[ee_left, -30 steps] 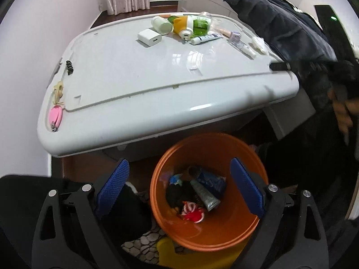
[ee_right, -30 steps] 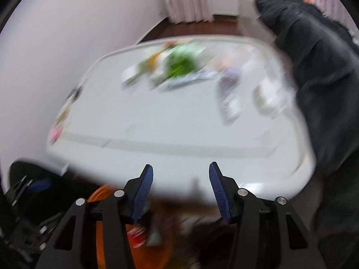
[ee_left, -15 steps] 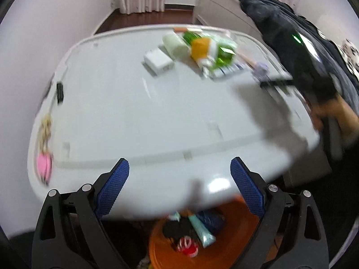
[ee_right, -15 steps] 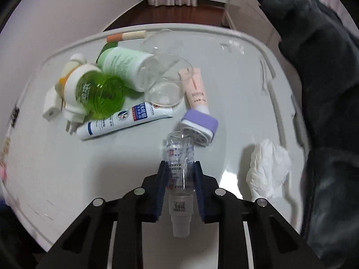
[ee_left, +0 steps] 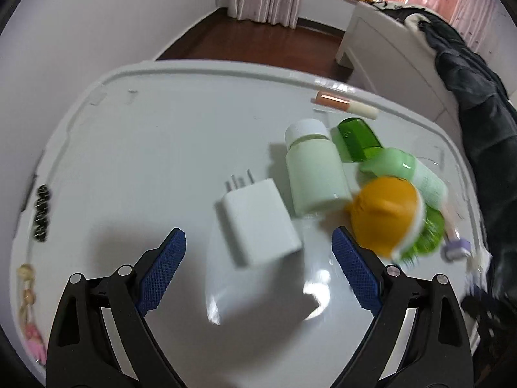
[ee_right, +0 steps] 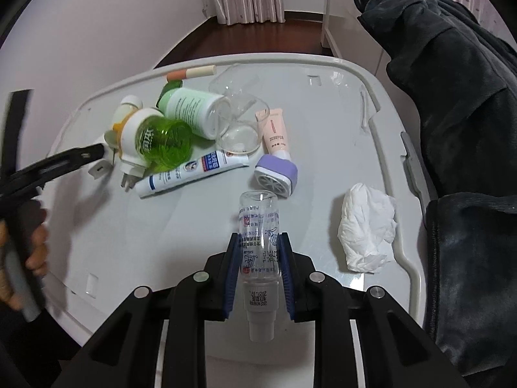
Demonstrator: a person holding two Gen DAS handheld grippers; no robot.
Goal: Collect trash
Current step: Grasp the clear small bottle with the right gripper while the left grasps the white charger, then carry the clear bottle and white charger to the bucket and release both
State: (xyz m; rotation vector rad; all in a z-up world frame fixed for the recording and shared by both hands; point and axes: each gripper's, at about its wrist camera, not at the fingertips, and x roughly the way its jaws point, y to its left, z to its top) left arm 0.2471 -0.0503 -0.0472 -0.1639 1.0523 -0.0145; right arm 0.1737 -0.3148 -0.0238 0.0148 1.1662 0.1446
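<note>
The right hand-held gripper (ee_right: 260,271) clenches the clear spray bottle (ee_right: 258,242) low in frame, its long axis along the fingers. The left hand-held gripper (ee_left: 258,270) gapes over the surface (ee_left: 145,161) (white charger (ee_left: 258,223) straight ahead).

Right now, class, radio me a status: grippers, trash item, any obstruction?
Right gripper shut on clear bottle. Left gripper open, over white charger. Nothing blocking.

The left gripper (ee_left: 258,258) is held over the white bench (ee_left: 161,145), its blue fingers (ee_left: 161,268) spread wide. A white charger (ee_left: 258,223) is seen between them, beside a pale green bottle (ee_left: 315,174).
</note>
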